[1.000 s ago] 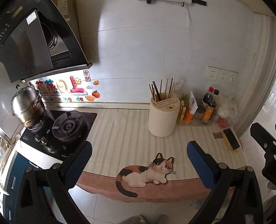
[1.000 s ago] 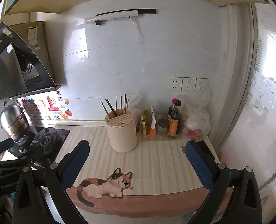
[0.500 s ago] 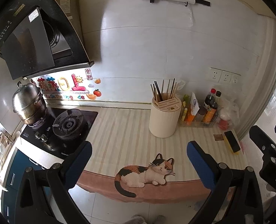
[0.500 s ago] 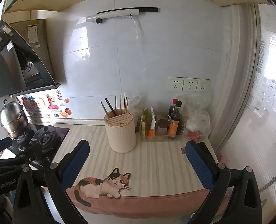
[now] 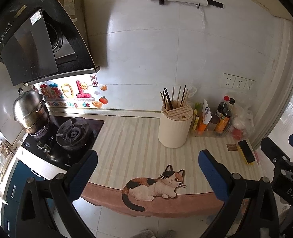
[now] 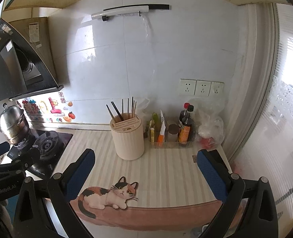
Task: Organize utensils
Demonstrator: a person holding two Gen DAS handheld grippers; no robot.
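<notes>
A cream utensil holder [image 5: 175, 128] stands on the striped counter [image 5: 130, 142] near the back wall, with several chopsticks [image 5: 173, 97] upright in it. It also shows in the right wrist view [image 6: 129, 137] with the chopsticks [image 6: 126, 108]. My left gripper [image 5: 146, 170] is open and empty, held off the counter's front edge. My right gripper [image 6: 144, 170] is open and empty too, also short of the counter's front edge. The right gripper shows at the far right of the left wrist view [image 5: 281, 154].
A gas hob [image 5: 67, 136] with a steel steamer pot [image 5: 30, 111] is at left. A clear tray of sauce bottles [image 5: 216, 119], a plastic bag [image 5: 241, 119] and a black-and-yellow block [image 5: 245, 154] sit at right. A cat-print mat edge [image 5: 156, 186] hangs over the counter front.
Both grippers have drifted slightly back and up from the counter; the view has shifted a little. Both stay open and empty.
</notes>
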